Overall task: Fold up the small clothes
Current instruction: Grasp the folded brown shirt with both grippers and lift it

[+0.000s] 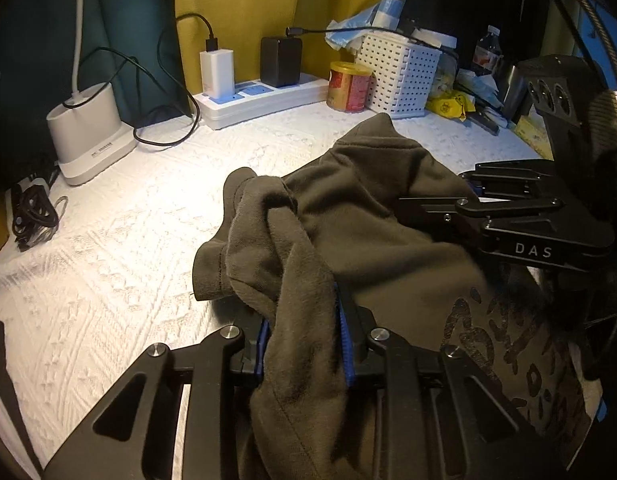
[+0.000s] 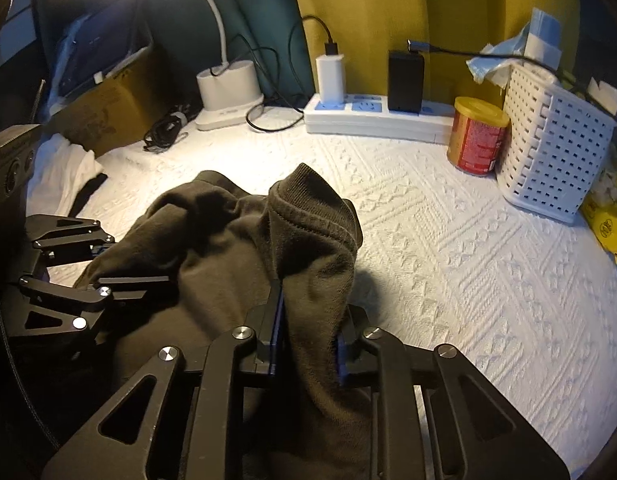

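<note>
A dark olive-brown garment (image 1: pixel 372 216) lies bunched on the counter (image 1: pixel 128 248), which carries a white textured cover, and part of the cloth is gathered up off that cover. Its shape is too crumpled to give a clear long axis. In the left wrist view a hemmed sleeve or cuff (image 1: pixel 212 268) hangs toward the left, a peaked corner of the cloth points away toward the white basket (image 1: pixel 396 76), and a dark print (image 1: pixel 520 344) shows on the lower right part.

The left tongs (image 1: pixel 304 344) stand narrow, with a thick fold of the garment pinched between the 2 blue pads. The right tongs (image 2: pixel 308 336) are likewise drawn in on a ribbed, stitched edge that rises upright from between them, its tip pointing toward the back wall. Each pair of tongs appears at the side of the other's view, close together on the same bundle.

Beyond the garment stand a red and gold can (image 2: pixel 478 136) just beside the basket, a white power strip (image 2: pixel 372 118) with 2 chargers, and a white lamp base (image 2: pixel 228 92). A white cloth (image 2: pixel 64 176) lies at the left.
</note>
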`<state>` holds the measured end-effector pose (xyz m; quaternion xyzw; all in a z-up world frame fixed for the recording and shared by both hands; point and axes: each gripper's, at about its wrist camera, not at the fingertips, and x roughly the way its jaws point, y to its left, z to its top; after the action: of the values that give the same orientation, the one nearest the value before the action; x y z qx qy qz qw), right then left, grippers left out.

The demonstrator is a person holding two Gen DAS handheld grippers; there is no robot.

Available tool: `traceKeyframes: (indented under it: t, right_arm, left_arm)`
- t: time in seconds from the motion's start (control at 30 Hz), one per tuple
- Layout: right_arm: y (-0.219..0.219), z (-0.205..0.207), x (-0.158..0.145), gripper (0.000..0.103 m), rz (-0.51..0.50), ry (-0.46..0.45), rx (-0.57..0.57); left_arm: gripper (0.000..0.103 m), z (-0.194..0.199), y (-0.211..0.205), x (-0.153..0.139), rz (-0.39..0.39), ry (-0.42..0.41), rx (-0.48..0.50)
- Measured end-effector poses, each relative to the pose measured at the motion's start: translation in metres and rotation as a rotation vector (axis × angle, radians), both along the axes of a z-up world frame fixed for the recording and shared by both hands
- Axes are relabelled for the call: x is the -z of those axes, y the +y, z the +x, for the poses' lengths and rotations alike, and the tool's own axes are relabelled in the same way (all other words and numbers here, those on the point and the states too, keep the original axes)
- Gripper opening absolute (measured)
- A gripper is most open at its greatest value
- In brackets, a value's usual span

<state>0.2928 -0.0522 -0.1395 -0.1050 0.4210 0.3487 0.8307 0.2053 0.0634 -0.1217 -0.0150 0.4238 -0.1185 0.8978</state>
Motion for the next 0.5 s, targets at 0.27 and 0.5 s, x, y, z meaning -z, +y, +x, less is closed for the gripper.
traceKeyframes:
  t: [0.27,0.5]
  right_arm:
    - [-0.002,-0.024,-0.026,0.021,0.018,-0.04,-0.003]
    - [-0.007,-0.048,-0.052,0.021,0.053,-0.097,-0.004]
  left_arm:
    - [0.025,-0.021,0.003,-0.019,-0.065,-0.057,-0.037]
    - [0.025,-0.042,-0.002,-0.04,-0.082,-0.114,-0.041]
